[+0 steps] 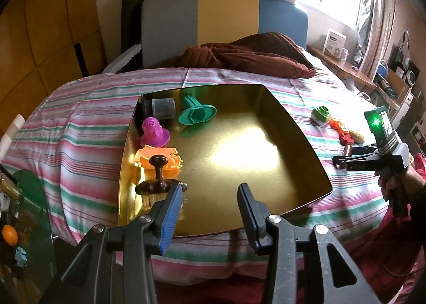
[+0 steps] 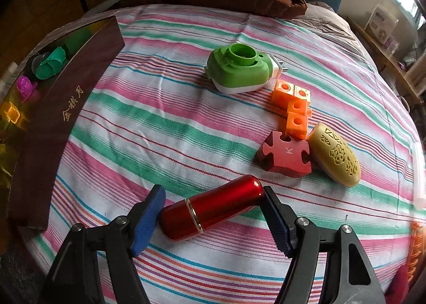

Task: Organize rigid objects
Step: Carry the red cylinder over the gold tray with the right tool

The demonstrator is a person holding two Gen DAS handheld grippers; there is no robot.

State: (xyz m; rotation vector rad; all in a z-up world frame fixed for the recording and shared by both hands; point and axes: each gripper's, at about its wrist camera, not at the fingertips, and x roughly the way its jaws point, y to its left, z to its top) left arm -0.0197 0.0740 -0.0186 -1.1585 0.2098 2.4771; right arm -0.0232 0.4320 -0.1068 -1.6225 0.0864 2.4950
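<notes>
A bed covered with a striped cloth (image 2: 170, 123) serves as the work surface; a brown pillow (image 1: 253, 56) lies at its far end before a grey, yellow and blue headboard. A gold-lined tray (image 1: 239, 149) rests on the cloth. Along its left side stand a grey cup (image 1: 163, 109), a teal piece (image 1: 195, 113), a purple figure (image 1: 154, 132), an orange piece (image 1: 159, 161) and a dark wooden knob (image 1: 155, 181). The left gripper (image 1: 210, 192) hangs over the tray's near edge, jaws partly apart with nothing between them, one pad just beside the knob. The right gripper (image 2: 213, 202) brackets a red metallic cylinder (image 2: 210, 206) lying on the cloth, both pads at its ends; a firm clamp cannot be confirmed. Beyond it sit a red notched block (image 2: 286, 156), a yellow carved oval (image 2: 336, 155), orange cubes (image 2: 293, 107) and a green plug-in device (image 2: 239, 71).
</notes>
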